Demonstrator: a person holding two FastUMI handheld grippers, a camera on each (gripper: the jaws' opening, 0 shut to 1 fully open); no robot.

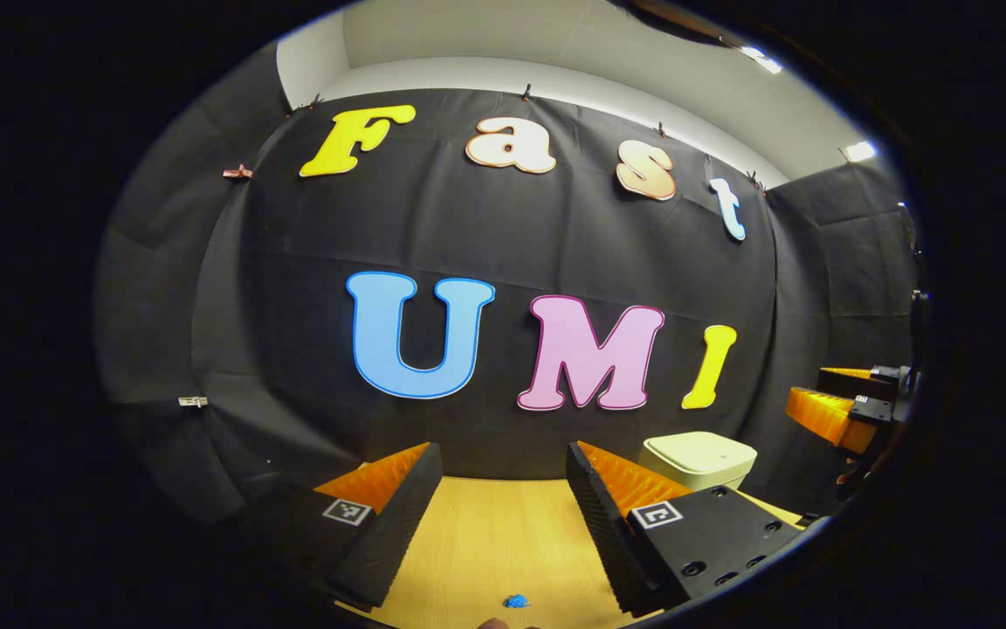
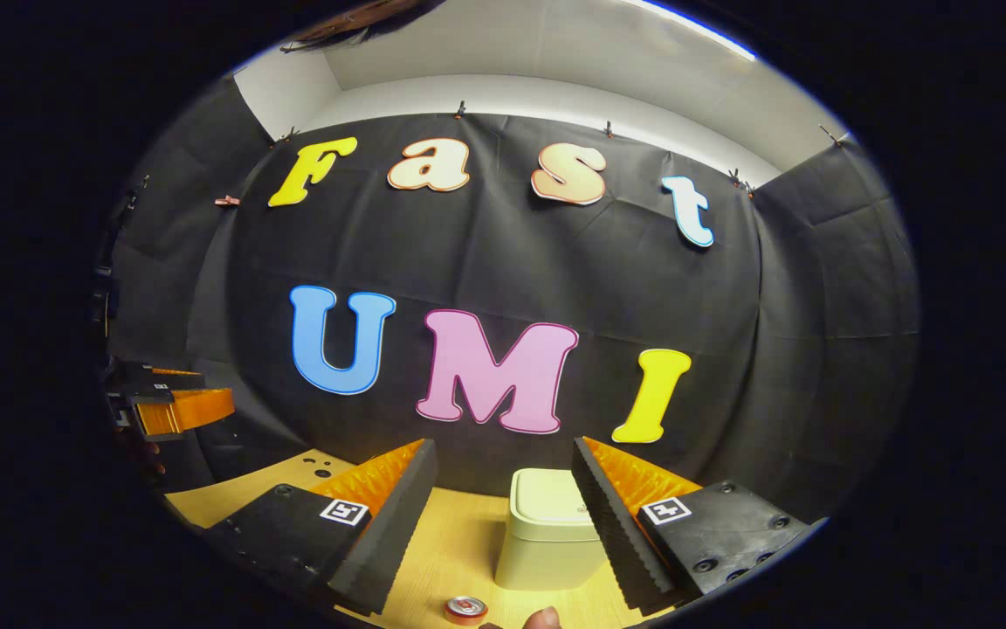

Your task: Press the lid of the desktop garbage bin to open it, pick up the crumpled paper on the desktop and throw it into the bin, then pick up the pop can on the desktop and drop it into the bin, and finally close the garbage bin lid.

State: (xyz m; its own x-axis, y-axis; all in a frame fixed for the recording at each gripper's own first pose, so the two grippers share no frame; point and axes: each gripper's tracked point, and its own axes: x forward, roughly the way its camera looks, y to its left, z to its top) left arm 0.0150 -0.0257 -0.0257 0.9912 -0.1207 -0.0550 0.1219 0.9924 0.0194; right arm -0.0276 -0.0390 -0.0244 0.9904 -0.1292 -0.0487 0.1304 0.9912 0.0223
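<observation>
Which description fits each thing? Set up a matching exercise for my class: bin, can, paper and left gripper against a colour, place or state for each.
Things:
1. bin
2. can
3. paper
4. left gripper

Descriptions:
a. blue, crumpled
b. open, holding nothing
c. lid shut, cream
d. upright on the table, before the bin

Pairs: 1-c, 2-d, 3-a, 4-b

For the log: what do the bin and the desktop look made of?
The bin looks like smooth matte plastic: pale cream, rounded corners, a seamless flat lid, no glare. The desktop looks like light wood or wood-look laminate: fine straight grain lines with a dull sheen; which one is unclear.
</observation>
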